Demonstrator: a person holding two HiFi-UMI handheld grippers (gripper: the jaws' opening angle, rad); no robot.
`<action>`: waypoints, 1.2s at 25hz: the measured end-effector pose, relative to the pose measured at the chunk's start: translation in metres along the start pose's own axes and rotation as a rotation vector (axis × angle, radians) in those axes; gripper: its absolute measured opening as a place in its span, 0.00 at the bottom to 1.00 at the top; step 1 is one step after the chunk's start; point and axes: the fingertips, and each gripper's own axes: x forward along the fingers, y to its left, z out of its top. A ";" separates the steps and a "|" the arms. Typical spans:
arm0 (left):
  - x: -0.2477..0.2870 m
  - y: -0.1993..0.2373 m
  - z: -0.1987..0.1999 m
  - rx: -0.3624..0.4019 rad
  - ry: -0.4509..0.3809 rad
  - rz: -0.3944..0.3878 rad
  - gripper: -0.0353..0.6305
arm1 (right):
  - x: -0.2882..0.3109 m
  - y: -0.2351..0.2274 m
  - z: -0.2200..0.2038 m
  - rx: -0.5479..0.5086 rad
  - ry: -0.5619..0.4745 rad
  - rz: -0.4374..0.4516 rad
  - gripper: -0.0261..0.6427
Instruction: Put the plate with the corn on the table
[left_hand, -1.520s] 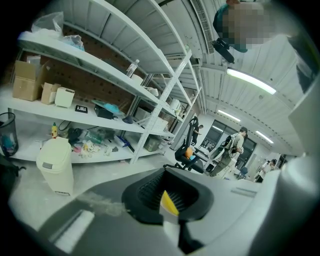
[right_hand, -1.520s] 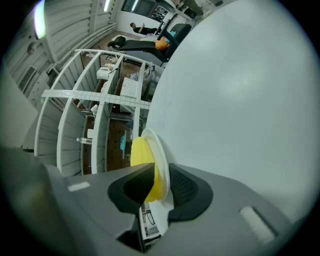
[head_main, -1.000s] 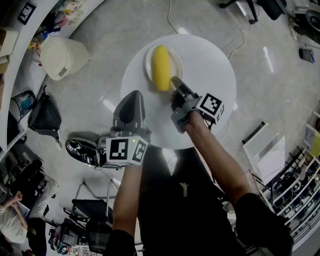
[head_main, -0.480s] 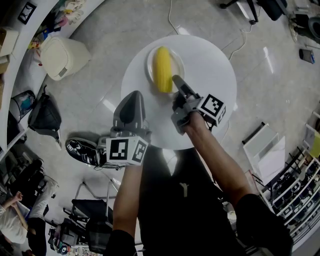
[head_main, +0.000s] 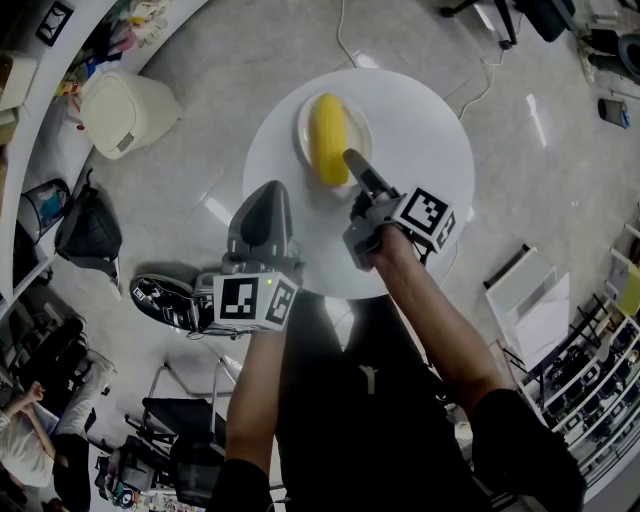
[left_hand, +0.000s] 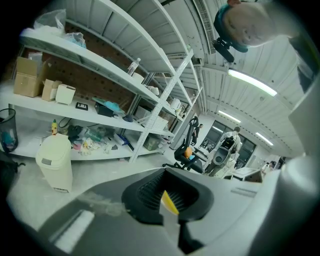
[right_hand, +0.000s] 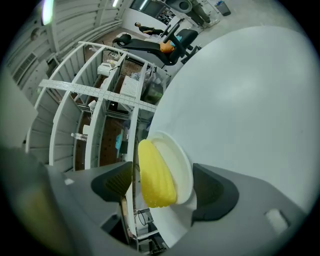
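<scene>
A white plate (head_main: 361, 127) bearing a yellow corn cob (head_main: 328, 138) rests on the round white table (head_main: 420, 120), toward its far left side. My right gripper (head_main: 352, 160) points at the plate's near rim. In the right gripper view the plate (right_hand: 181, 159) and the corn (right_hand: 154, 175) lie between the two dark pads (right_hand: 118, 183). The jaws of the right gripper (right_hand: 165, 186) are opening, with gaps on both sides. My left gripper (head_main: 266, 200) hovers off the table's left edge, jaws together on nothing (left_hand: 167, 200).
A white lidded bin (head_main: 125, 112) stands on the floor by curved shelving at the left. A black bag (head_main: 88, 230) and a chair base (head_main: 165, 300) lie below it. A cable (head_main: 480, 85) runs past the table's far right. Metal shelves (left_hand: 100, 90) fill the left gripper view.
The plate with the corn has shifted slightly to the right on the table. The right gripper has barely moved, and the left gripper has stayed still.
</scene>
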 end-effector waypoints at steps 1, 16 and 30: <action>0.000 0.000 0.000 0.000 0.000 0.000 0.06 | 0.000 0.001 -0.001 -0.010 0.009 0.000 0.60; 0.000 0.002 0.002 -0.004 0.001 -0.004 0.06 | 0.004 0.012 -0.019 -0.274 0.170 -0.035 0.67; -0.002 0.004 -0.001 -0.007 0.003 -0.007 0.06 | 0.005 0.012 -0.030 -0.459 0.315 -0.020 0.71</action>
